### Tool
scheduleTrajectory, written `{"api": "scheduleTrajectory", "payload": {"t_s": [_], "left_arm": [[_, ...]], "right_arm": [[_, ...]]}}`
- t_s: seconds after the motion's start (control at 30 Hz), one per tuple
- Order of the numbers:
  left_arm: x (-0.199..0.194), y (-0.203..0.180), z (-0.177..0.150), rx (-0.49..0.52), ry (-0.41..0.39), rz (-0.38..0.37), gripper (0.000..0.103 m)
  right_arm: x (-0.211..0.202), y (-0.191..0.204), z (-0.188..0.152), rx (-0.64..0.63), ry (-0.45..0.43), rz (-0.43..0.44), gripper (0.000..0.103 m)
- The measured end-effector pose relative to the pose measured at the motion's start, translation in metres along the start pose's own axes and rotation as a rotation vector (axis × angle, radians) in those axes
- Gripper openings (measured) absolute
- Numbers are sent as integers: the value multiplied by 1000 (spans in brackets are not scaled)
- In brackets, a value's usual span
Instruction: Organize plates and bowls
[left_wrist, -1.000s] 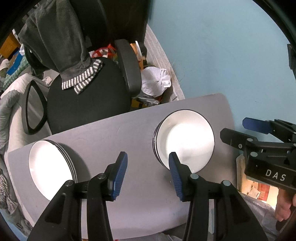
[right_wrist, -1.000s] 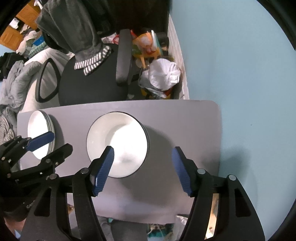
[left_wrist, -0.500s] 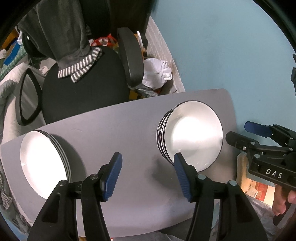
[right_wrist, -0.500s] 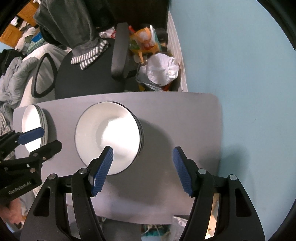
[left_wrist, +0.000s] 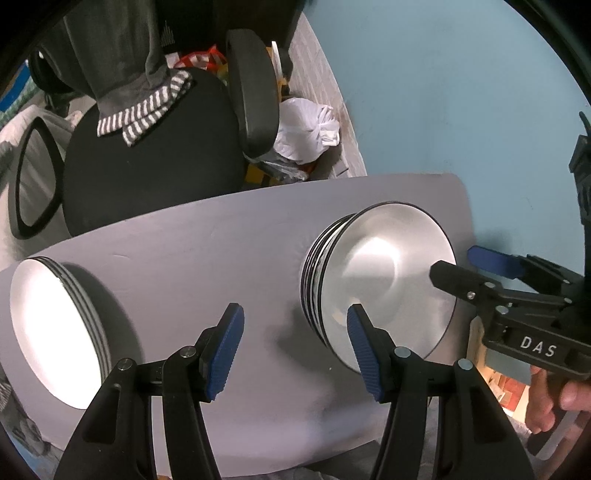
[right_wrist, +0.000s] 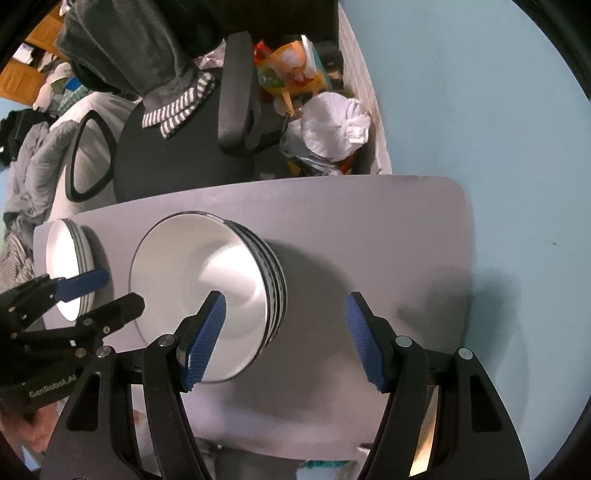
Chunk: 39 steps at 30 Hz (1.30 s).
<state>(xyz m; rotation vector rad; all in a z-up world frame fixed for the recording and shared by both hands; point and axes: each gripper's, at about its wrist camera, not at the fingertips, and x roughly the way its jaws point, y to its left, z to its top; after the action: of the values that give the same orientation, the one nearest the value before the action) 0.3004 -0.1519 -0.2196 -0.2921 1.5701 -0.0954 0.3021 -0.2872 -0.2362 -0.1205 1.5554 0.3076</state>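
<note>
Both the left gripper (left_wrist: 291, 347) and right gripper (right_wrist: 284, 338) hang empty, jaws apart, over the grey table (left_wrist: 207, 251), bowl stack (left_wrist: 384, 280) right-centre, plate stack (left_wrist: 55, 332) far left; a pad clipping the stack's rim could topple it.

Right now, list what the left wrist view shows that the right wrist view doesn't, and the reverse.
Left wrist only: the "DAS" label on the right gripper and fingers holding it. Right wrist only: the "GenRobot.AI" label on the left gripper and an orange bag. Both: bowl stack, plate stack, grey table, office chair, white bag.
</note>
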Motion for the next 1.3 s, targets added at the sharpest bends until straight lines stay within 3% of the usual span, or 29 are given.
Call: {"api": "scheduleTrajectory", "payload": {"t_s": [0.53, 1.03, 1.3], "left_arm": [[39, 5, 9, -64, 68, -19, 59], [55, 19, 11, -109, 92, -114, 59], [53, 14, 12, -101, 102, -171, 27]], "right_arm": [[37, -13, 6, 51, 50, 73, 66], [48, -21, 7, 84, 59, 101, 66], [49, -21, 7, 89, 80, 110, 66]]}}
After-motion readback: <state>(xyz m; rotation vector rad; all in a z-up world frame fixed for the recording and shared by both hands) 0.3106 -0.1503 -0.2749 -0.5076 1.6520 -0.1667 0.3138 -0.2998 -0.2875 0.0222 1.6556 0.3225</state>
